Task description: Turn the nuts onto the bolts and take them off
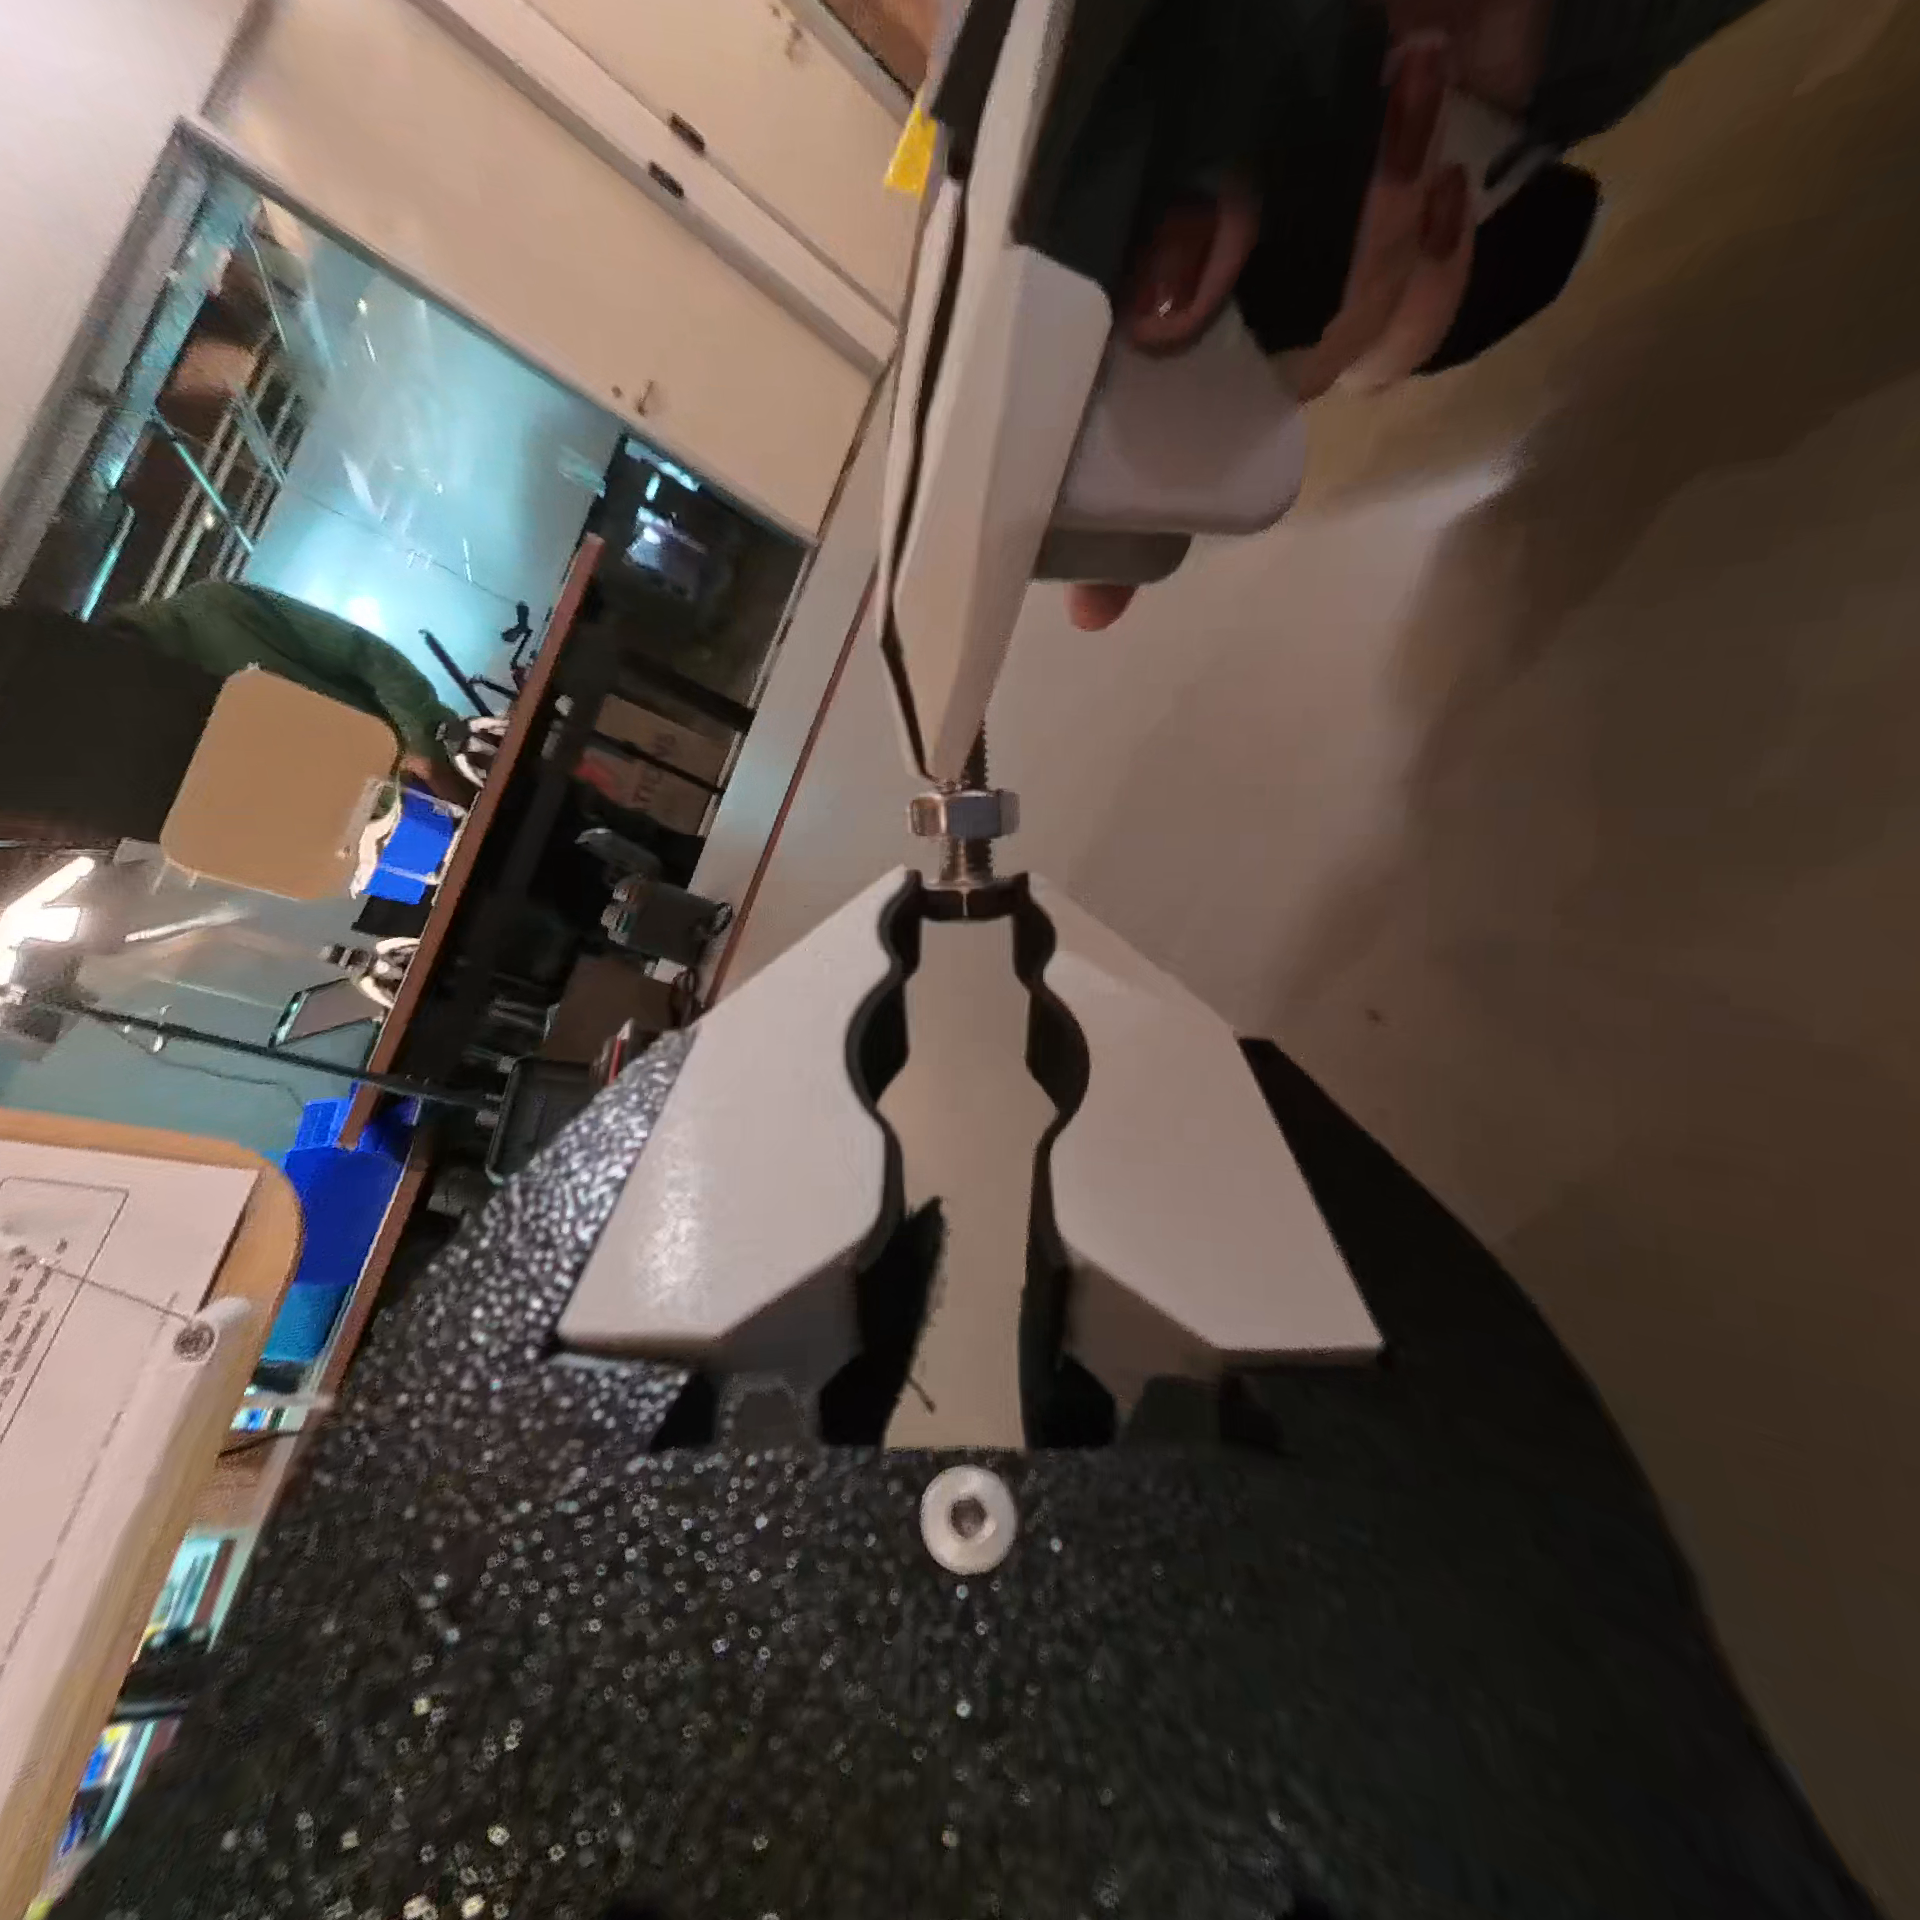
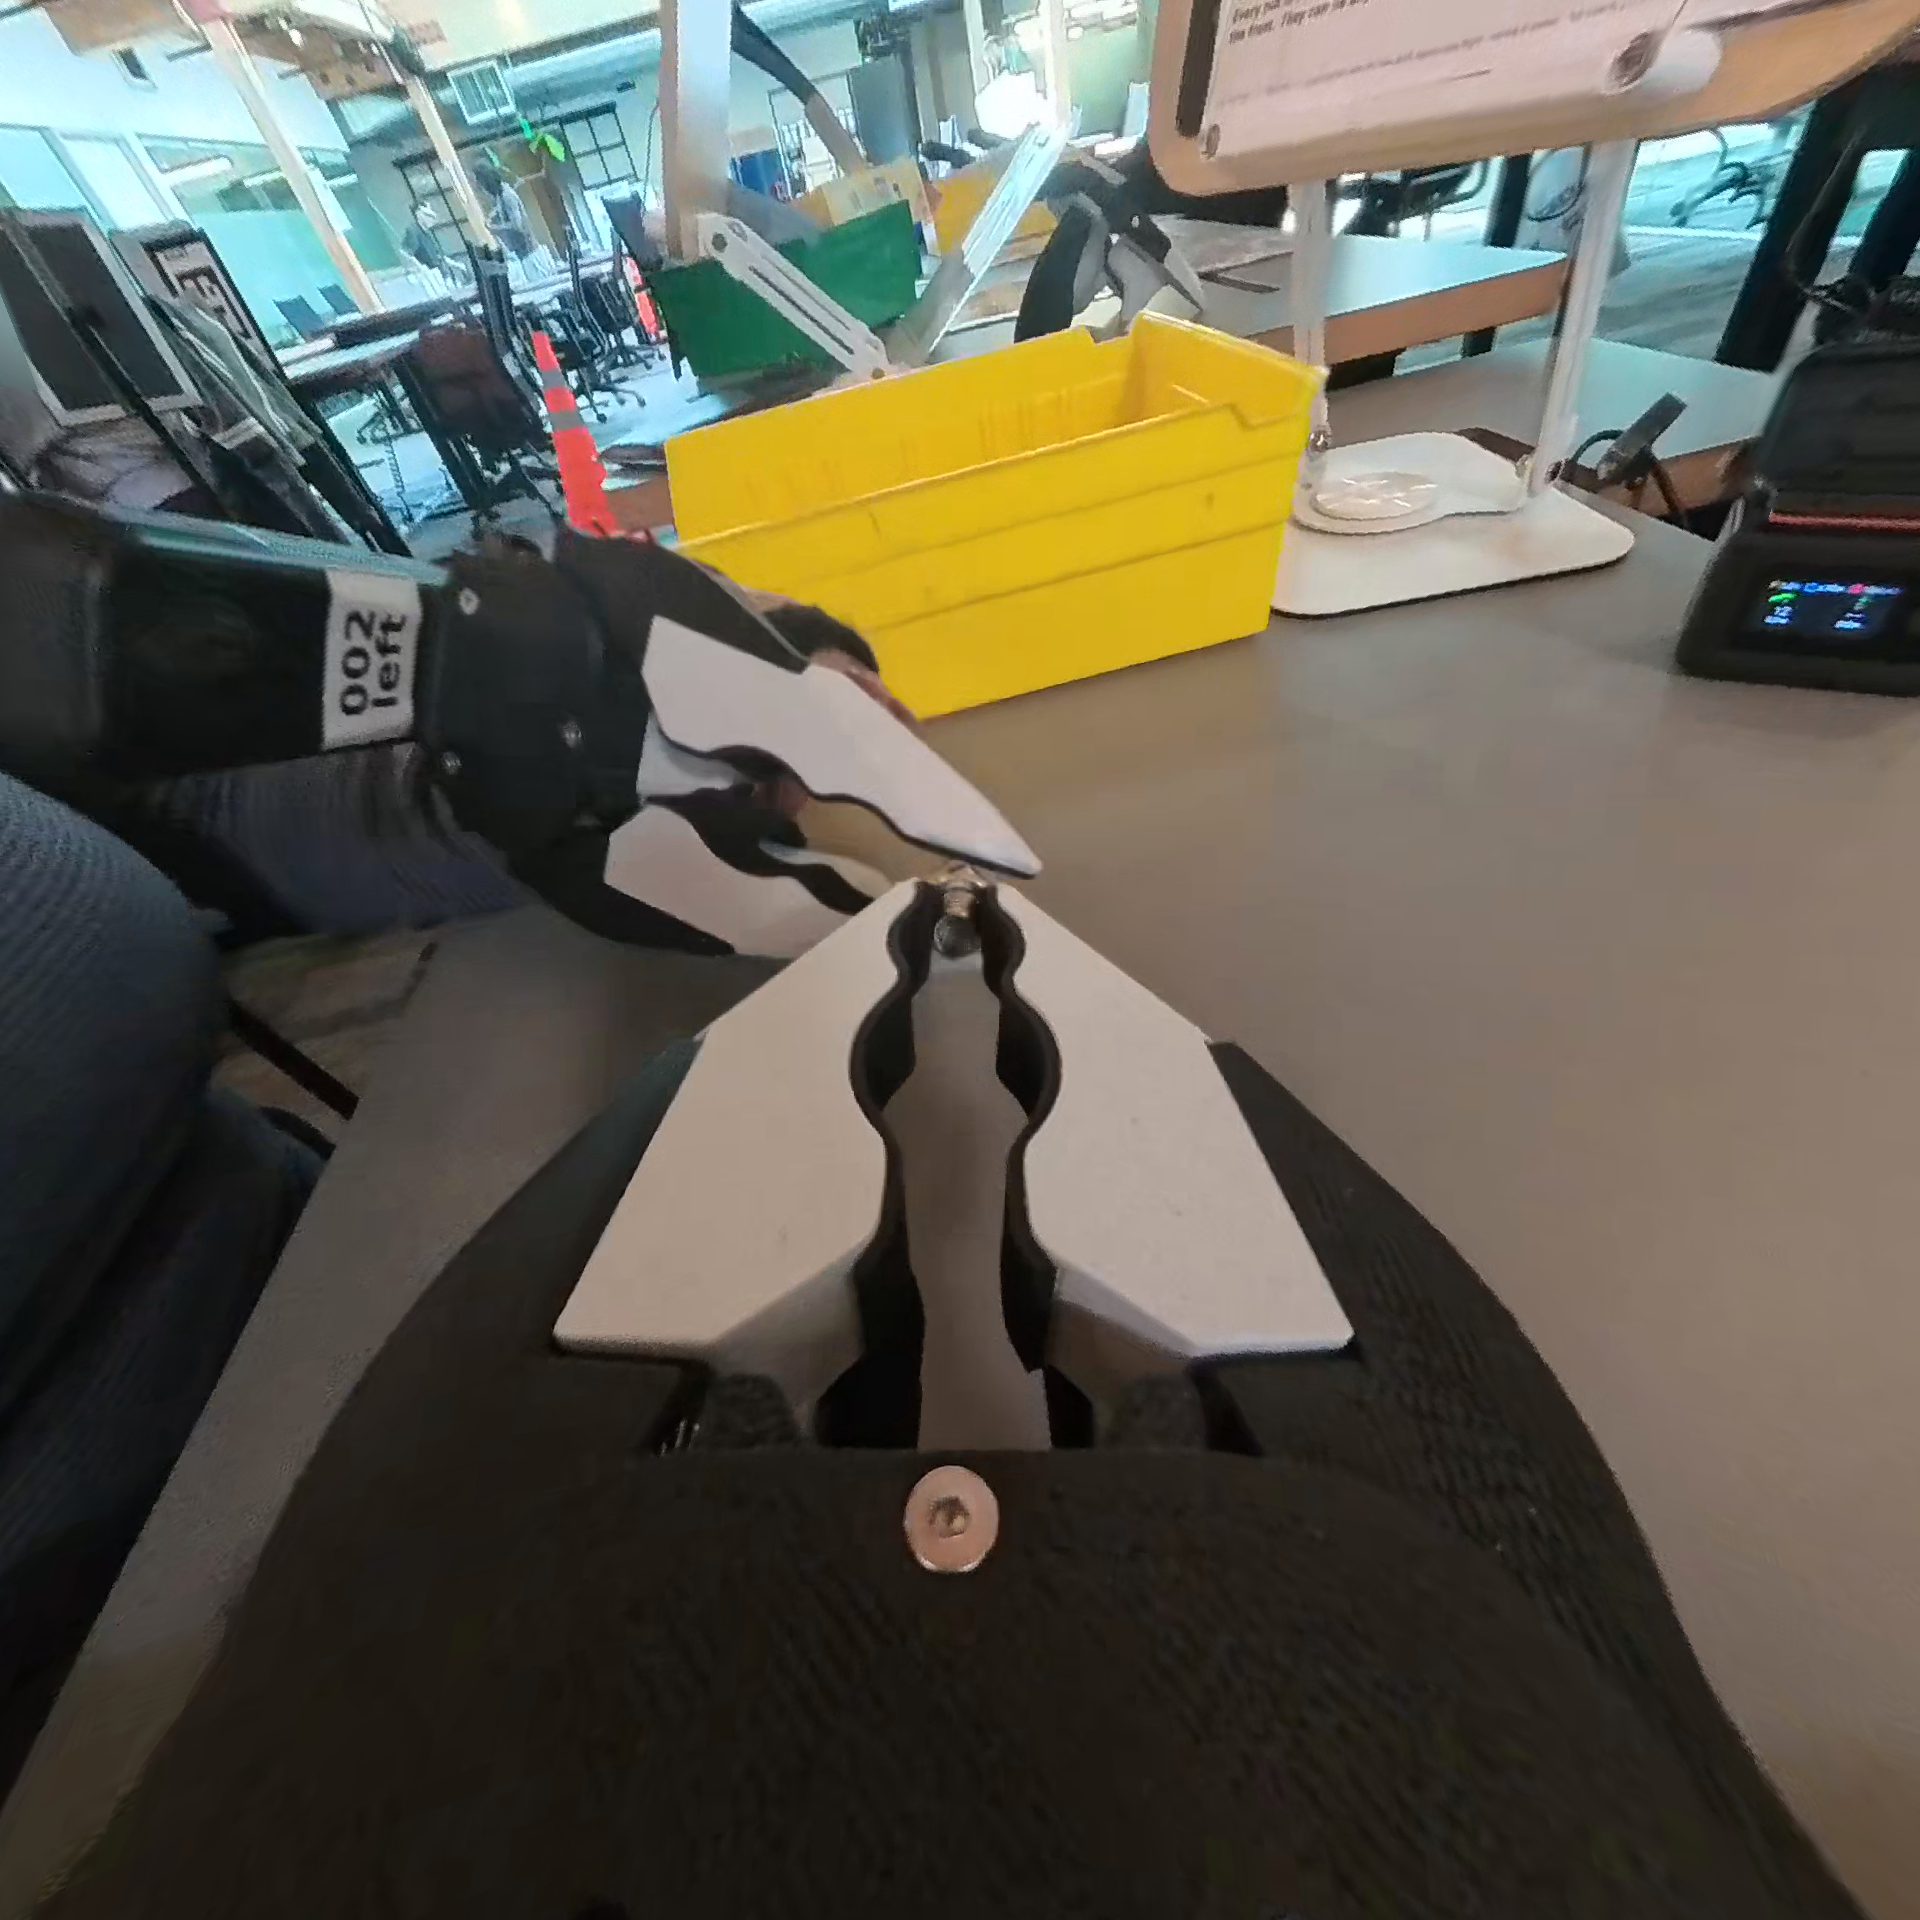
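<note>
In the left wrist view my left gripper is shut on the hex head of a steel bolt. The bolt points away from the gripper, above the table. A steel nut sits on its thread a short way from the head. My right gripper comes in from above and is closed on the threaded shaft just beyond the nut. In the right wrist view my right gripper has the bolt's shaft and end between its fingertips. The left gripper reaches in from the left and meets it tip to tip.
A yellow bin stands on the grey table behind the grippers. A white stand base and a black device with a small screen are at the back right. A person's hand holds the right gripper.
</note>
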{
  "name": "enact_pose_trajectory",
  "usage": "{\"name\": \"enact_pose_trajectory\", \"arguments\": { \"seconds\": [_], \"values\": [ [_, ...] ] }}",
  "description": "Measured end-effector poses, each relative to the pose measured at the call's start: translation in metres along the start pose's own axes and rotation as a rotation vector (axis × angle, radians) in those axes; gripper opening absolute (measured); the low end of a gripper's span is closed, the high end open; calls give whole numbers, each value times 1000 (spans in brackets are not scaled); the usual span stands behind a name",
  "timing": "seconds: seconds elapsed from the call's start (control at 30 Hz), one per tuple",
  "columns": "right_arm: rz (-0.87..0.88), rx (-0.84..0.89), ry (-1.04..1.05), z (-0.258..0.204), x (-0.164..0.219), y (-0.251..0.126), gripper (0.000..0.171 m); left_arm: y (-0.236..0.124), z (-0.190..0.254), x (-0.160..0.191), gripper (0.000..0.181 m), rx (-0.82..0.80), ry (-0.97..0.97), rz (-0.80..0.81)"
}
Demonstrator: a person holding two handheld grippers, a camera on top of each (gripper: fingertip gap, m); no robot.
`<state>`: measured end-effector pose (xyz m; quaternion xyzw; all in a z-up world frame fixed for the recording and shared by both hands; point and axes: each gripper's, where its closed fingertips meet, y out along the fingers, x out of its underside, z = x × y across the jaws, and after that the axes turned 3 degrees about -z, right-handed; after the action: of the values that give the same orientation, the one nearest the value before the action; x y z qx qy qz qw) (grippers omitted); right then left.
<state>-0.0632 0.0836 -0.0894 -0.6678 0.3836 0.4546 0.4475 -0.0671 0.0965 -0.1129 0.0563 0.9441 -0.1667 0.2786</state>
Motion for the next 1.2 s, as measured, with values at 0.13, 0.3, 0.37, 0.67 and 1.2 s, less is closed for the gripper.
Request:
{"name": "enact_pose_trajectory", "arguments": {
  "seconds": [0.13, 0.3, 0.37, 0.67, 1.2],
  "values": [
    [-62, 16, -48, -1, 12, 3, 7, 3, 9, 5, 15, 70, -23, -14],
    [-47, 17, 231, 10, 14, 3, 39, 11, -2, 9, 15, -17, 30, 5],
    [-115, -4, 297, 9, 27, 7, 51, 16, 0, 9, 15, -37, 81, 22],
    [-162, 139, 86, 20, 30, 11, 43, 32, 16, 26, 14, 22, 104, -6],
    [-270, 132, -123, 9, 49, 24, 44, 38, 31, 34, 15, 105, 110, -49]
  ]
}}
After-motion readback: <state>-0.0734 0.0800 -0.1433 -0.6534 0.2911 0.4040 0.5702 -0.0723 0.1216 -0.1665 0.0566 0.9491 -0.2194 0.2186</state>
